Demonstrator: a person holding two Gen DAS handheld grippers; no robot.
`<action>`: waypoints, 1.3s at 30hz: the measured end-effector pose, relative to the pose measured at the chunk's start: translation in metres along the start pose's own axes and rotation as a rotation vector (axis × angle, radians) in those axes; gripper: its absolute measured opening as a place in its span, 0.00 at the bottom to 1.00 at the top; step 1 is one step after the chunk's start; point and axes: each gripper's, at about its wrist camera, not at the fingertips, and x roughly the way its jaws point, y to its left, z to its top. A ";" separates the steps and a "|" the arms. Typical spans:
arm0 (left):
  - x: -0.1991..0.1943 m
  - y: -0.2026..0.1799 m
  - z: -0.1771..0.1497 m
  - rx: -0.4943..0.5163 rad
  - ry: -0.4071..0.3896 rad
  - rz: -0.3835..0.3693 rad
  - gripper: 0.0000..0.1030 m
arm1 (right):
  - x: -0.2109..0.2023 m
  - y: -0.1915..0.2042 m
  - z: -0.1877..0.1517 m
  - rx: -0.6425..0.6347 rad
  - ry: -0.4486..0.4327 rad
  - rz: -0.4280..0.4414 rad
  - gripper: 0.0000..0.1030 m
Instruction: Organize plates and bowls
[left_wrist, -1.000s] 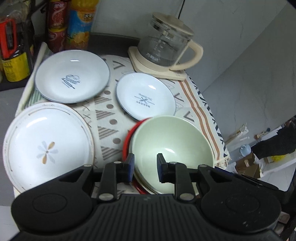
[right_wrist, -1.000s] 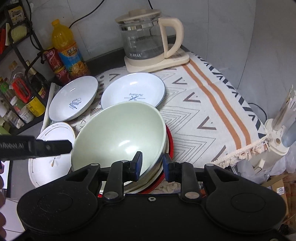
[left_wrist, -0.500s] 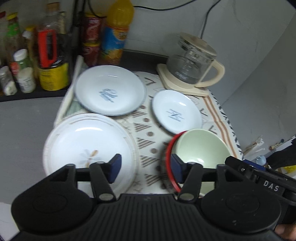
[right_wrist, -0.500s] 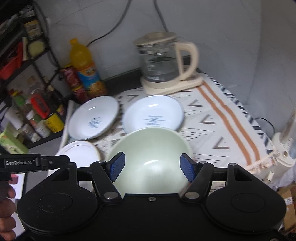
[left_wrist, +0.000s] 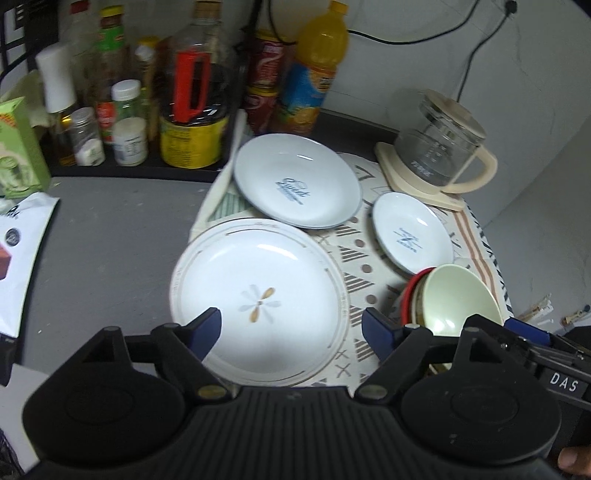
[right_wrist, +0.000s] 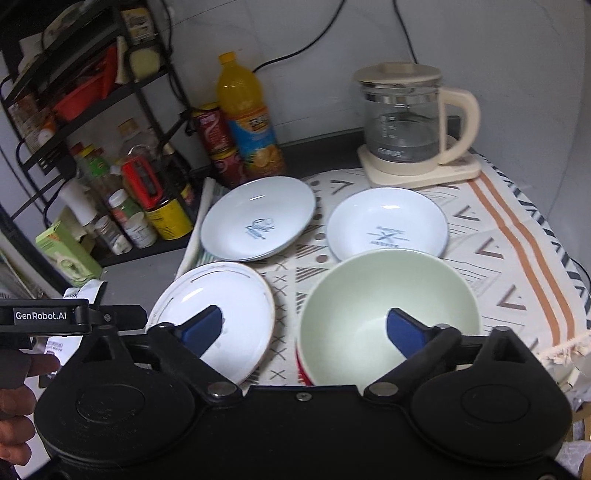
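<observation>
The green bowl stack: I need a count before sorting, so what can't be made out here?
- Right wrist view: the green bowl hides everything under it but a red rim sliver; the right gripper, jaws opening and empty, covers its near edge.
- Left wrist view: the left gripper body cuts off the stack's base.

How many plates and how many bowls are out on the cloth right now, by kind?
White plates: 3, the flower plate, the large blue-print plate, the small blue-print plate.
Green bowl topping the stack: 1. Dishes beneath it can't be counted.
Total countable: 4
</observation>
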 end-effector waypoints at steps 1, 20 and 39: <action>-0.001 0.004 -0.001 -0.011 0.001 0.004 0.79 | 0.001 0.002 0.001 -0.006 0.004 0.007 0.97; -0.015 0.036 -0.005 -0.083 -0.024 0.112 0.84 | 0.019 0.032 0.000 -0.043 -0.002 0.083 1.00; 0.029 0.028 0.039 -0.149 -0.037 0.090 1.00 | 0.065 0.012 0.047 -0.051 0.037 0.046 0.99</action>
